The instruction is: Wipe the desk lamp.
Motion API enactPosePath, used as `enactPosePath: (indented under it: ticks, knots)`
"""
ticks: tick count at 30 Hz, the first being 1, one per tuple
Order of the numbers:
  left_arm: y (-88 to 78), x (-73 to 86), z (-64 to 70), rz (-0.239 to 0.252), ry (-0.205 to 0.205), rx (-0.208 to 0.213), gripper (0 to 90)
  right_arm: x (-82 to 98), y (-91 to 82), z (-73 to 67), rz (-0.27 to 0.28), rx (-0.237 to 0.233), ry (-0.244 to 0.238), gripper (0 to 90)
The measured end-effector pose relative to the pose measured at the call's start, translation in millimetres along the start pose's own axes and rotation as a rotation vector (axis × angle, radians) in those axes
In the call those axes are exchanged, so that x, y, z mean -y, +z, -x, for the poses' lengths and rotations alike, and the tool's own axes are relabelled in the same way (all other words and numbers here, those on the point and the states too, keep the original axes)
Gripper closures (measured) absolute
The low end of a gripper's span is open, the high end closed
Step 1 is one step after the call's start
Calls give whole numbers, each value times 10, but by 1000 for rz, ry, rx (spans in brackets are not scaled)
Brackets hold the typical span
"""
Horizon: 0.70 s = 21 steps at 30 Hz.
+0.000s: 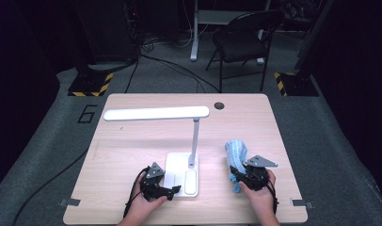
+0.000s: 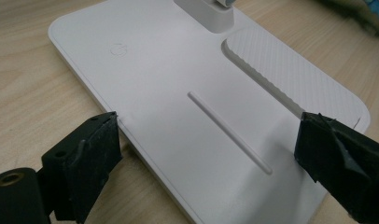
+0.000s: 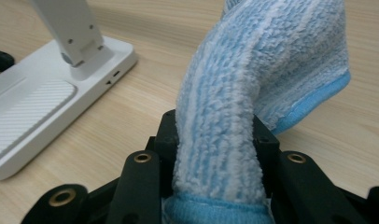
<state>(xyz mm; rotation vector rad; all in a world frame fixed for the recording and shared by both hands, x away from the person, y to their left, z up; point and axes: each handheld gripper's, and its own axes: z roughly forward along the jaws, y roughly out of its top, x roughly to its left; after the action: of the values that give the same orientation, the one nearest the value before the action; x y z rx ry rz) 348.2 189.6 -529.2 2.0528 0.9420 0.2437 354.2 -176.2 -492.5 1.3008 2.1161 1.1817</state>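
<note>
The blue cloth sits pinched between the jaws of the right gripper, rising out of them and folding over forward, to the right of the lamp's white base on the table. The cloth is a fluffy microfibre, pale blue with faint stripes and a brighter blue hem. The left gripper stands spread wide, its jaws straddling the near end of the lamp's base, one at each edge; whether they press on it cannot be told. The base is flat, with a textured pad beside its stem.
</note>
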Motion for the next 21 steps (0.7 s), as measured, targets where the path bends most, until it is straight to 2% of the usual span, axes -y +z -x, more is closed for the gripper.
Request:
enactPosePath:
  ticks: [2,5,11,16,21]
  knots:
    - [0,0,0,-1,0,0,70,24,-10,36,1,0,33,637]
    - [5,2,2,5,-1,-3,71,46,-12,69,1,9,41,635]
    - [9,4,3,10,-4,-6,70,65,6,87,-12,4,36,633]
    - [9,3,3,9,-3,-6,70,81,4,130,-28,30,18,630]
    - [10,3,0,9,-5,-4,69,120,32,198,-47,38,49,625]
